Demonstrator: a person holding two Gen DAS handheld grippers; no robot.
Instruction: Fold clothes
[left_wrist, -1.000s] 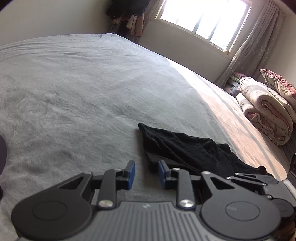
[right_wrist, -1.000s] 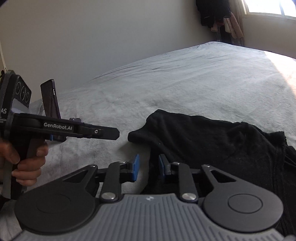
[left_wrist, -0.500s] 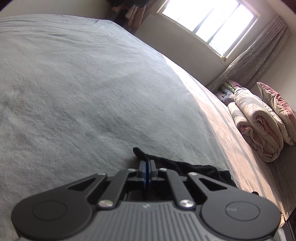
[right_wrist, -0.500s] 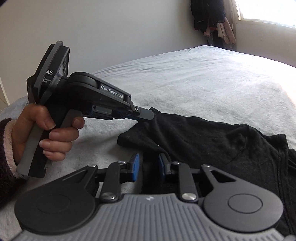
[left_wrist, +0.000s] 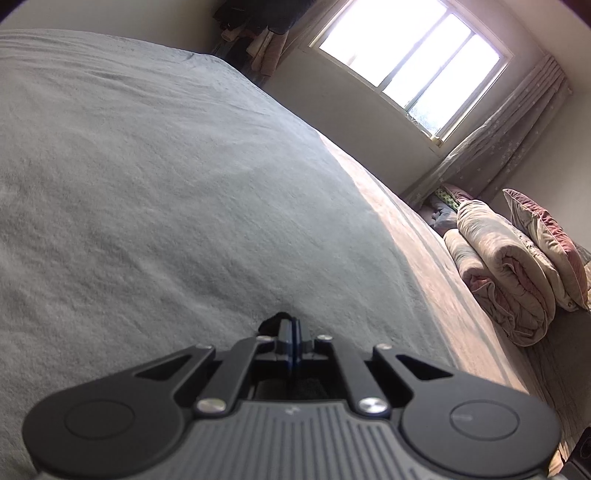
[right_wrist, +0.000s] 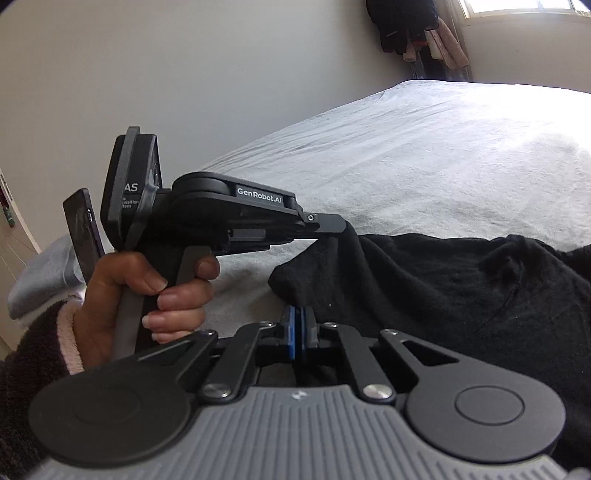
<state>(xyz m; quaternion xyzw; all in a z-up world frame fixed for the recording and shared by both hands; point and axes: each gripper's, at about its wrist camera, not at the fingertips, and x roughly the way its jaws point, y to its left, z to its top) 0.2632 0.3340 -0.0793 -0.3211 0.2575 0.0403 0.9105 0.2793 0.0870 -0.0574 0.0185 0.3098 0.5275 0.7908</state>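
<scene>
Black garment (right_wrist: 443, 288) on grey bedspread (left_wrist: 166, 184) (blue-padded jaws)

grey bed (left_wrist: 155, 192), bright window (left_wrist: 402, 55), pale curtain (left_wrist: 506, 129), rolled quilt (left_wrist: 506, 273), plain white wall (right_wrist: 184, 66)

This is a bedroom in a home. A wide bed (left_wrist: 155, 192) fills most of both views, covered by a grey fleecy blanket. At its far end a rolled quilt (left_wrist: 506, 273) lies with a pillow (left_wrist: 546, 243) leaning on it, and more bedding is bunched behind them. A window (left_wrist: 410, 59) with sliding panes lets daylight fall across the bed, and a pale patterned curtain (left_wrist: 509, 140) hangs drawn to one side of it. In the corner beside the window, dark clothes (right_wrist: 406, 22) hang against the plain light wall (right_wrist: 184, 74). A black garment (right_wrist: 443, 288) lies spread on the blanket. The person's sleeve (right_wrist: 33, 354) is of thick, fluffy house wear.
</scene>
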